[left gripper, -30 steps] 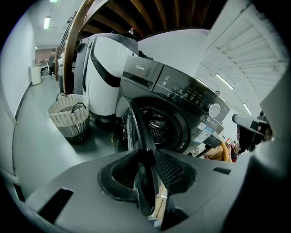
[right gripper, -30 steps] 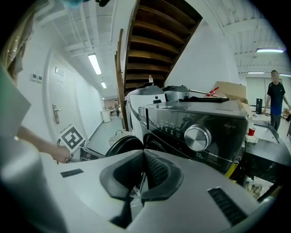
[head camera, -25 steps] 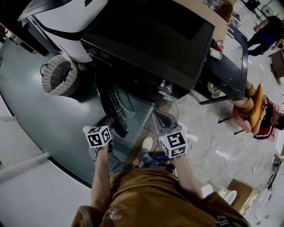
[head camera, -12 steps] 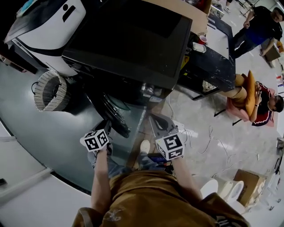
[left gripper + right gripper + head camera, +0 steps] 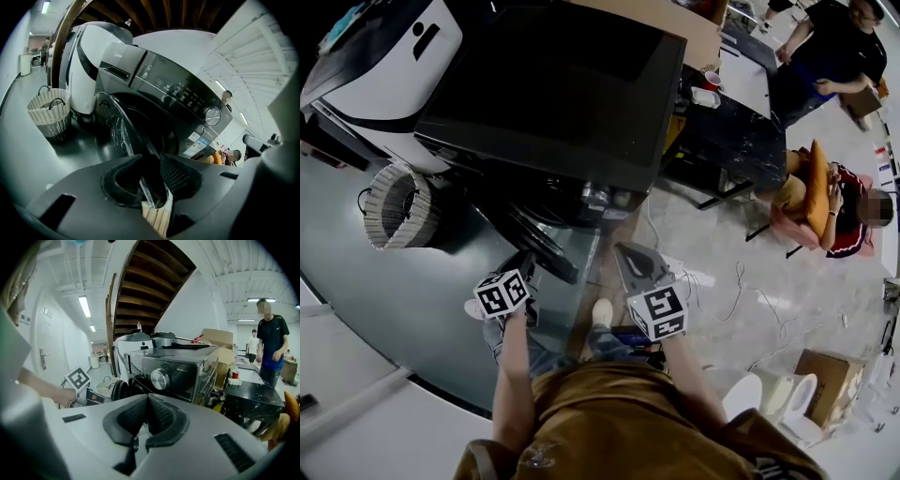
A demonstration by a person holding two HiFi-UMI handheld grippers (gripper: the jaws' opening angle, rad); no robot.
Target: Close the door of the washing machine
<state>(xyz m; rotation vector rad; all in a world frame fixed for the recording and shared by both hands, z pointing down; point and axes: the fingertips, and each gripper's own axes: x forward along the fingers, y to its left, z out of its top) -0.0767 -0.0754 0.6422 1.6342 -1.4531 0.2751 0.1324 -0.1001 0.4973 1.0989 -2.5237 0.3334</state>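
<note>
The dark washing machine (image 5: 562,84) stands in front of me with its round door (image 5: 542,246) swung open toward me. In the left gripper view the door's rim (image 5: 117,129) runs down into the gap between the black pads. My left gripper (image 5: 152,180) is shut on that edge, and from above it (image 5: 525,269) sits at the door's outer end. My right gripper (image 5: 630,258) hovers apart, to the right of the door. It (image 5: 147,404) has its pads pressed together on nothing and points at the machine's control knob (image 5: 159,378).
A wicker basket (image 5: 398,206) and a white appliance (image 5: 384,56) stand left of the machine. A black table (image 5: 736,127) is at its right, with a standing person (image 5: 825,47) and a seated person (image 5: 830,206) beyond. Cables and a cardboard box (image 5: 825,370) lie on the floor.
My left gripper has moved sideways with the door's edge in it. The right gripper has drifted slightly. The standing person at the back right has shifted.
</note>
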